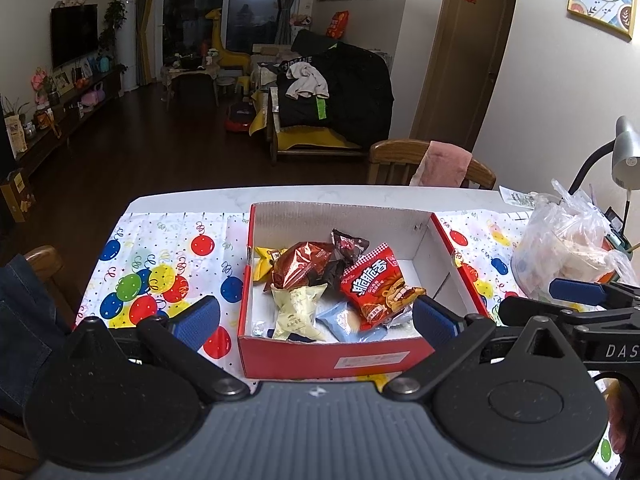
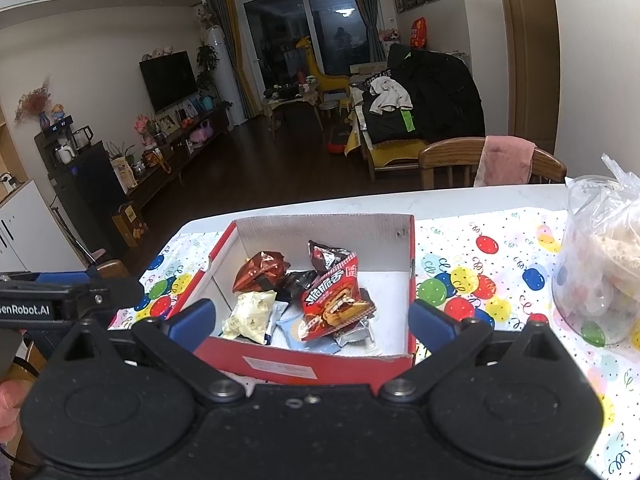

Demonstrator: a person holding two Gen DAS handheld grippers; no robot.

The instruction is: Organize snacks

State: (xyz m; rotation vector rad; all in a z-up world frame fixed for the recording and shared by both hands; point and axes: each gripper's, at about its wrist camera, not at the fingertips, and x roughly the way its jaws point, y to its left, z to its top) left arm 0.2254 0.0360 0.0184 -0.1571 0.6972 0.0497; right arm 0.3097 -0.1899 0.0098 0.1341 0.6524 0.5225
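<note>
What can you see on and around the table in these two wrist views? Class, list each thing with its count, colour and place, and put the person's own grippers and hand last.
Box: one, red outside, white inside, open, centre of table.
Snack packets: about seven, piled in the box; red noodle packet on top, shiny brown packet, cream packet, pale blue packet, yellow packet at the left wall.
Tablecloth: one, white with coloured balloons, under the box.
Plastic bag: one, clear, right of the box.
Chair: one, wooden, far side, pink cloth draped over it.
Desk lamp: one, silver, far right.
Left gripper: open, over the box's near end.
Right gripper: open, likewise.
Hand: partly seen, lower left of right view.
</note>
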